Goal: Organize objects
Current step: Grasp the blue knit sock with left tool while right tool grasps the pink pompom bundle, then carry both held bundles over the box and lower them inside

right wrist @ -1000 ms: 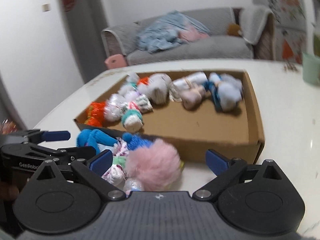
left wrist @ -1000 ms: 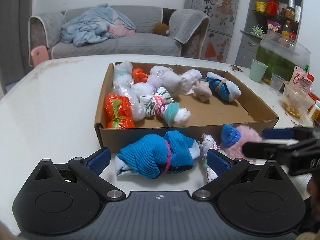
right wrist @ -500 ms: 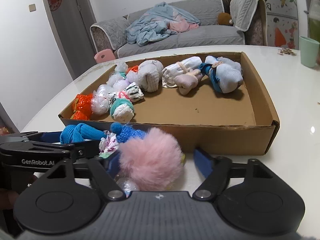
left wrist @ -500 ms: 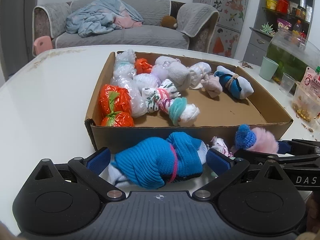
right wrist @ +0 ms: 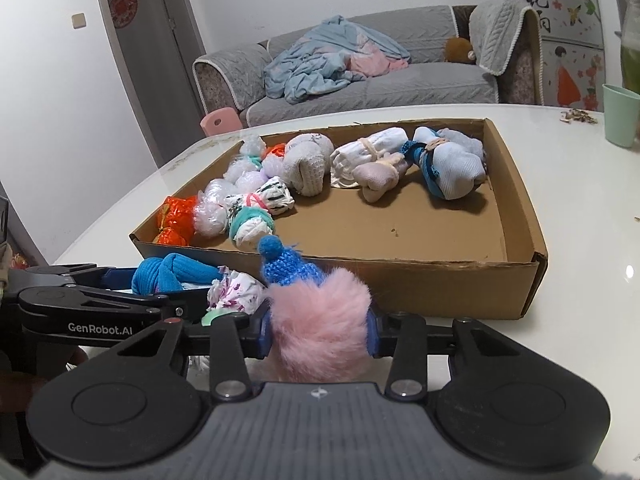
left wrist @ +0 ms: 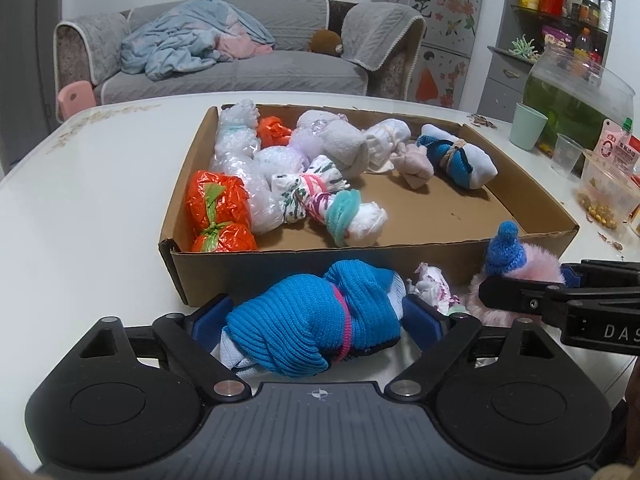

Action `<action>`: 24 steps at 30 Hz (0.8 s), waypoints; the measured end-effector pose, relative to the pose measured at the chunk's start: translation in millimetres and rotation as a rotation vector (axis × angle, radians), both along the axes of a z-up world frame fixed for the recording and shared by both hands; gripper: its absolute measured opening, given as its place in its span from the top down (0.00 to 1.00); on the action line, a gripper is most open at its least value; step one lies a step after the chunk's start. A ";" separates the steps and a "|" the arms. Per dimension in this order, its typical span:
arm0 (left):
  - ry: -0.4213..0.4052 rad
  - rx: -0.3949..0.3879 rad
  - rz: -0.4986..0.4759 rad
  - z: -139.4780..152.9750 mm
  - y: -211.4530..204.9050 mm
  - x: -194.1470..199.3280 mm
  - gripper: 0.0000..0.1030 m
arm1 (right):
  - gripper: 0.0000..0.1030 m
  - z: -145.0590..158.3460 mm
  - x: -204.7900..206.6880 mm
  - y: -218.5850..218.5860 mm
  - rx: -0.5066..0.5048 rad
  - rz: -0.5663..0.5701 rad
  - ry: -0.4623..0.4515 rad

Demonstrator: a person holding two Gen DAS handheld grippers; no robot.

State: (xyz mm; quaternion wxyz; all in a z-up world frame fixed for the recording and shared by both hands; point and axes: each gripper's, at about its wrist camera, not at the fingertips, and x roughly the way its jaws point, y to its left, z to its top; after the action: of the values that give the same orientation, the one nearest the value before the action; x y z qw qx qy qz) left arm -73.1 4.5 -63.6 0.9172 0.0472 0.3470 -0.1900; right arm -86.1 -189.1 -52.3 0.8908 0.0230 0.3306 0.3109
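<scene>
A blue knitted sock bundle (left wrist: 316, 324) lies on the white table in front of the cardboard box (left wrist: 360, 254). My left gripper (left wrist: 316, 320) straddles it with jaws closing, and both blue pads touch its ends. A pink fluffy pompom (right wrist: 320, 320) wearing a small blue knitted hat (right wrist: 284, 264) sits just right of it. My right gripper (right wrist: 318, 332) is closing on the pompom, its pads sunk into the fur. Between the two lies a small floral cloth bundle (right wrist: 236, 292). The box holds several tied sock and plastic bundles along its left and far sides.
To the right of the box stand a green cup (left wrist: 528, 126), a clear plastic cup (left wrist: 566, 156), a glass tank (left wrist: 580, 92) and a snack tub (left wrist: 608, 196). The box floor (right wrist: 420, 224) is bare at front right. A grey sofa stands beyond the table.
Both grippers came forward around their objects. The right jaws closed from wide onto the pink pompom. The left jaws narrowed until the pads met the blue sock bundle.
</scene>
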 end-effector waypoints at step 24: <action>-0.142 -0.009 0.103 55.0 60.5 -19.6 0.15 | 0.64 38.4 5.2 -80.4 0.019 -0.102 -0.114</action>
State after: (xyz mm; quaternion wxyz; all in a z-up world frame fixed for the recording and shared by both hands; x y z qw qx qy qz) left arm -92.7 65.1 -8.6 0.9482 0.0384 0.2825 -0.1401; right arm -81.0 -269.5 -13.9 0.9225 0.0306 0.2749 0.2691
